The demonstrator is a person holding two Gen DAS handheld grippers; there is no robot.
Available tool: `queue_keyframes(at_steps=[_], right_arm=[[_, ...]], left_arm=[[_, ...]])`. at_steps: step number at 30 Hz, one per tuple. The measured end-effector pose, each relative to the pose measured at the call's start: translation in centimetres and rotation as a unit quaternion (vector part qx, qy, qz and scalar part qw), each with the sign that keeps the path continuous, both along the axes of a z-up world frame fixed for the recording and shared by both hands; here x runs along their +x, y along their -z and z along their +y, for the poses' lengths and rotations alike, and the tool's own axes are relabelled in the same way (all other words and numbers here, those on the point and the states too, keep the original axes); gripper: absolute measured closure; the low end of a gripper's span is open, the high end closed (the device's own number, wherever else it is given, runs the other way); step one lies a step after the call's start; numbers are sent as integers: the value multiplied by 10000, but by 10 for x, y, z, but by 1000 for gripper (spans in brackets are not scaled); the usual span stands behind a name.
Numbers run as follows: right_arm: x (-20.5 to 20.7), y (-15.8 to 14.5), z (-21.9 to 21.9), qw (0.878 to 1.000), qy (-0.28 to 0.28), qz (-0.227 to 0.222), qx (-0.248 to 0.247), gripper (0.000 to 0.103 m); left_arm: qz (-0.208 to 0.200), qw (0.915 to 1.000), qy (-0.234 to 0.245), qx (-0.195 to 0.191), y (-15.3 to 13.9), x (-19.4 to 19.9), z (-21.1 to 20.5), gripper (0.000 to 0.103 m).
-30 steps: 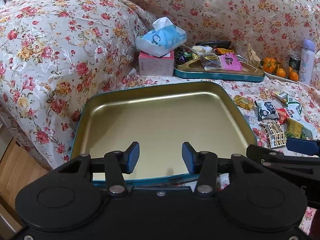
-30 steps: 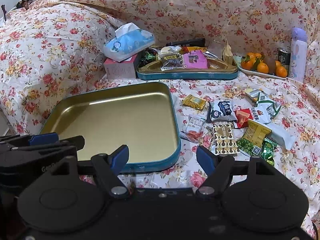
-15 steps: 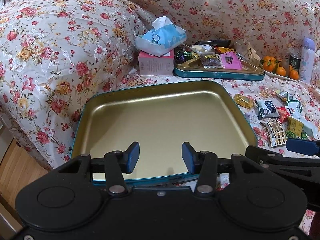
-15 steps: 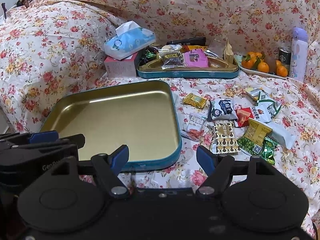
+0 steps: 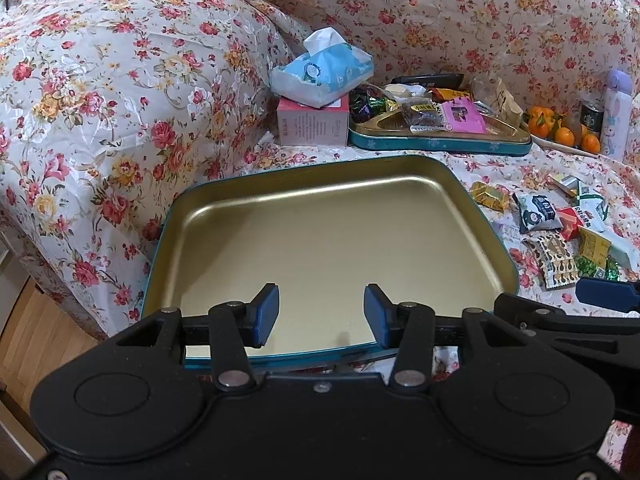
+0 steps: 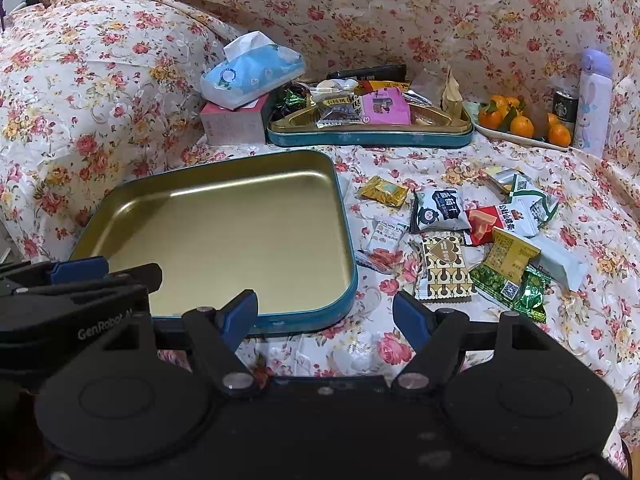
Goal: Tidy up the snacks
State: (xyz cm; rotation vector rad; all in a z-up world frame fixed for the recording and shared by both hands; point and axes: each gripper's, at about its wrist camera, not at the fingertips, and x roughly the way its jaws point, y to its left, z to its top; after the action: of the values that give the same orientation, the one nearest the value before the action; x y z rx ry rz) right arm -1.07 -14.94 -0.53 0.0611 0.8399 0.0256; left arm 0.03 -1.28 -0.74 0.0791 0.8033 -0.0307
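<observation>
- Floral quilted cover (image 6: 400, 0) drapes the whole sofa-like seat and backrest, so everything lies on soft, uneven cloth rather than a hard top.
- One empty gold tin tray (image 6: 348, 248) with a teal rim sits flat at front left, probably parked there as the landing spot for the loose snacks.
- Loose snack packets (image 6: 480, 236) lie scattered just right of that tray, some overlapping; about ten can be made out, though the pile hides the exact count.
- A second tin tray (image 6: 368, 138), already heaped with sweets, stands behind, next to one pink box (image 6: 232, 122) carrying one blue tissue pack (image 6: 252, 72).
- At far right, one plate of oranges (image 6: 520, 124) (about six fruits), one dark can (image 6: 565, 106) and one pale bottle (image 6: 594, 100) stand clear of the sorting area.
- The left hand-held gripper (image 5: 320, 314) hovers over the empty tray's near edge, fingers apart and empty.
- The right hand-held gripper (image 6: 324, 318) hangs low beside the tray's near right corner, fingers spread wider, nothing held, seemingly ready for the nearest packet.
</observation>
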Motion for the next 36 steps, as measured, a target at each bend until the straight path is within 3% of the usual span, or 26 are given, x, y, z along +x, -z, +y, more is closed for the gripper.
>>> queue_keyframes(at_steps=[36], right_arm=[[-1, 0, 3, 10000, -57, 4, -20, 25]], left_arm=[[53, 10000, -7, 9, -2, 1, 1, 49]])
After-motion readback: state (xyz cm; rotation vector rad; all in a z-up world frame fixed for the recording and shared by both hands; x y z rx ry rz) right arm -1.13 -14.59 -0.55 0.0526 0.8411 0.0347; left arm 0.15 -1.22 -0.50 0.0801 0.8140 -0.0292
